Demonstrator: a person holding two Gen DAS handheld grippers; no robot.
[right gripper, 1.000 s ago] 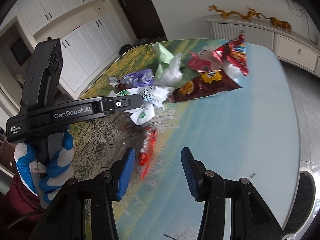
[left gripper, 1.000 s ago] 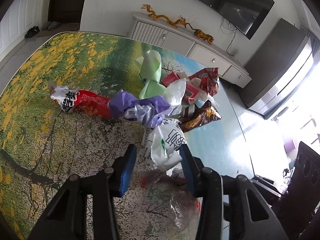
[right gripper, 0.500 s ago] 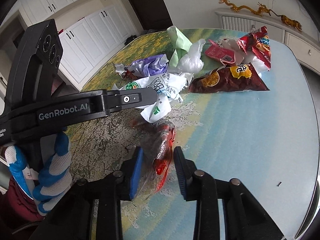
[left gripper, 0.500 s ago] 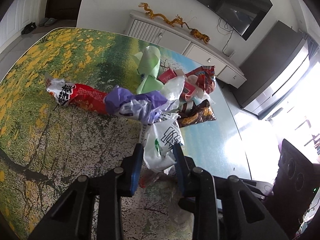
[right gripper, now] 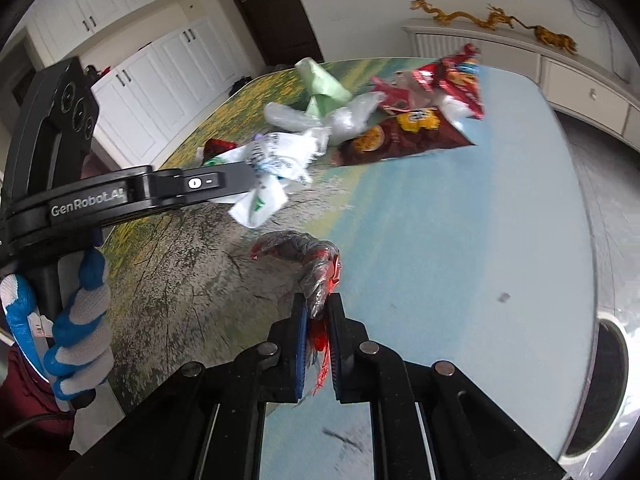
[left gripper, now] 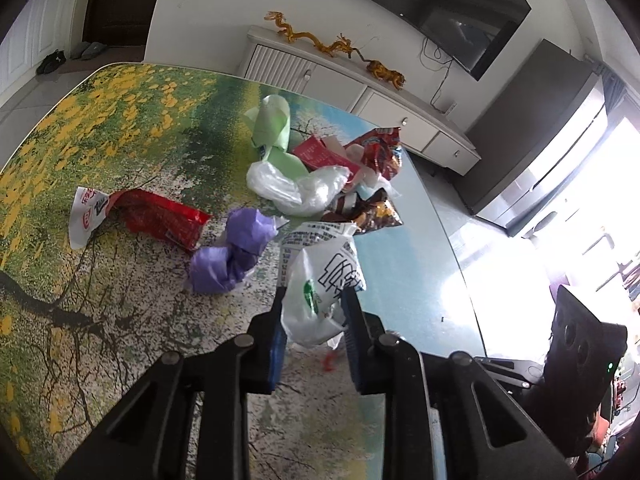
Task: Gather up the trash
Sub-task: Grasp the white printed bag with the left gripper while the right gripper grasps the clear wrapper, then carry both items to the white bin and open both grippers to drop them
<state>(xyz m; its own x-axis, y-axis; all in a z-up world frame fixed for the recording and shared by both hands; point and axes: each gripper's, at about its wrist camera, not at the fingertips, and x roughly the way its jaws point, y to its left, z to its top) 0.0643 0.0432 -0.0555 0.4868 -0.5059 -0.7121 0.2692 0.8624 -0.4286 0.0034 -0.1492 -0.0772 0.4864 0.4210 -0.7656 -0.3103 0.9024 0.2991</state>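
My left hand-held gripper (left gripper: 312,320) is pinching the white printed plastic bag (left gripper: 324,292) by its crumpled lower end, and the bag looks lifted just clear of the worktop (left gripper: 132,320). My right hand-held gripper (right gripper: 318,316) has its pads pressed together on a clear wrapper with red print (right gripper: 316,268), whose free end curls out ahead of the jaws, just above the worktop.

Both pieces are thin film: almost weightless, limp and slick. I judge that a pinch on a bunched fold holds better than 1 on a single flat layer, which could slide out. Nothing here is fragile, so a firm squeeze costs nothing.

The rest of the trash lies further back on the worktop. A purple plastic bag (left gripper: 236,256) sits nearest, a red snack packet (left gripper: 160,216) beside it, then a clear plastic bag (left gripper: 296,188), a pale green bag (left gripper: 272,128), a brown chip bag (left gripper: 372,212) and a red chip bag (left gripper: 380,152) heaped together. The foil bags should be stiffer and crackly, best taken by a sealed edge.

I see no bin or sack to drop things into. How far the white bag reaches down between my left jaws is hidden by the bag itself. The small red and white pieces under the heap overlap too much to name, and the right view is smeared in places. My gloved left hand (right gripper: 68,320) shows there, on the handle.
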